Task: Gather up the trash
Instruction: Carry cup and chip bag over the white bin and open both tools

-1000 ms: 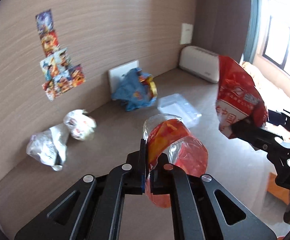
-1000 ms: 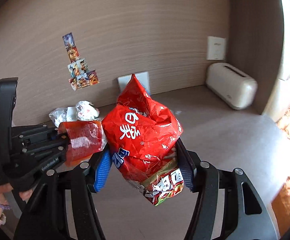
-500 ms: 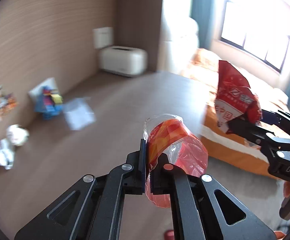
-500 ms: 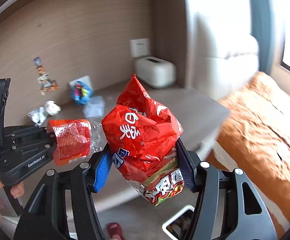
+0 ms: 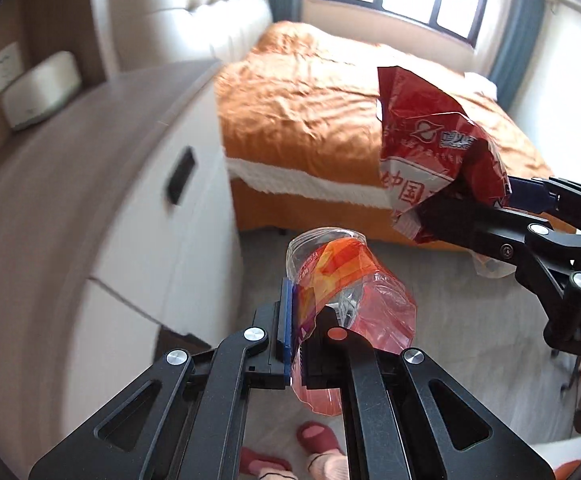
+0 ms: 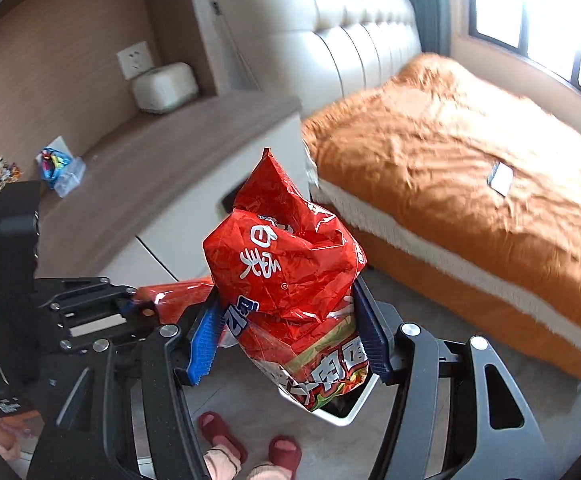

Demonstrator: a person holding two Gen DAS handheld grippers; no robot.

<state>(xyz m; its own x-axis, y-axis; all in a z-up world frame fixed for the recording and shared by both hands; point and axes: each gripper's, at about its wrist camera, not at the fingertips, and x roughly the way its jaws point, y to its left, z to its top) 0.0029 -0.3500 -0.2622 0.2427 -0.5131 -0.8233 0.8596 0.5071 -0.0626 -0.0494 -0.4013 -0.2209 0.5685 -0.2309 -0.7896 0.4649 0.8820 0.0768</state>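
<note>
1. The clear plastic wrapper with an orange-red label [image 5: 350, 304] sits pinched between the 2 fingers of the left gripper [image 5: 302, 332]. Its jaws are closed right down on the thin film, with no visible gap.
2. That wrapper bulges up and to the right past the fingertips, its long axis running from the pinch upward and away from the camera; a loose pink end hangs below the jaws.
3. The red snack bag [image 6: 286, 280] stands upright between the 2 fingers of the right gripper [image 6: 286, 332], which are about half spread and press on its 2 sides. The bag's crumpled peak points up, its long axis roughly vertical, and its lower printed end hangs below the pads.
4. Seen from the left wrist, the same red bag [image 5: 430, 152] sticks up and left out of the right gripper [image 5: 466, 208].
5. Below the bag is a white-rimmed bin [image 6: 346, 404] on the grey floor [image 6: 430, 308].
6. Beyond are an orange bed [image 6: 470, 184], a brown-topped cabinet [image 5: 70, 184], and the person's red slippers [image 6: 222, 432].
</note>
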